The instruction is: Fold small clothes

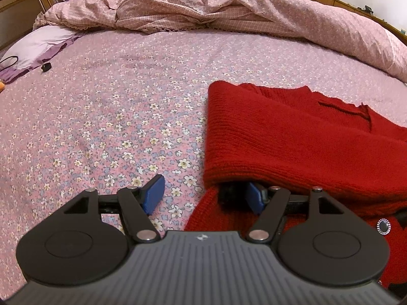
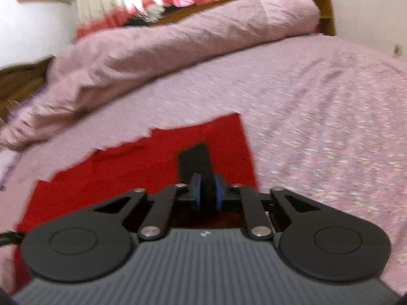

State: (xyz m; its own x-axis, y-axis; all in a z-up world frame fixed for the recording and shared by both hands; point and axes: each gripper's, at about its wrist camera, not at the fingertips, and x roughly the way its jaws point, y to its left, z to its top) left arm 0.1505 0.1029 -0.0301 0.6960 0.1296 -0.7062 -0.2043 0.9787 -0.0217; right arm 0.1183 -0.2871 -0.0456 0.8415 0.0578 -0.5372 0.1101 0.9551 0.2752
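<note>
A red knitted garment (image 1: pixel 292 139) lies folded on the flowered pink bedsheet (image 1: pixel 114 101), with a round silver button (image 1: pixel 383 226) near its lower right. My left gripper (image 1: pixel 204 195) is open at the garment's near left corner. Its right pad is tucked under the rolled edge of the knit, while its left pad rests over bare sheet. In the blurred right wrist view, my right gripper (image 2: pixel 207 194) is shut low over the same red garment (image 2: pixel 127 167). I see no cloth between its pads.
A crumpled pink quilt (image 1: pixel 229 7) is heaped along the far side of the bed, and shows again as the quilt (image 2: pixel 178 38). A lilac pillow (image 1: pixel 38 45) and a small black object (image 1: pixel 45 66) lie far left. Bare sheet (image 2: pixel 318 101) stretches to the right.
</note>
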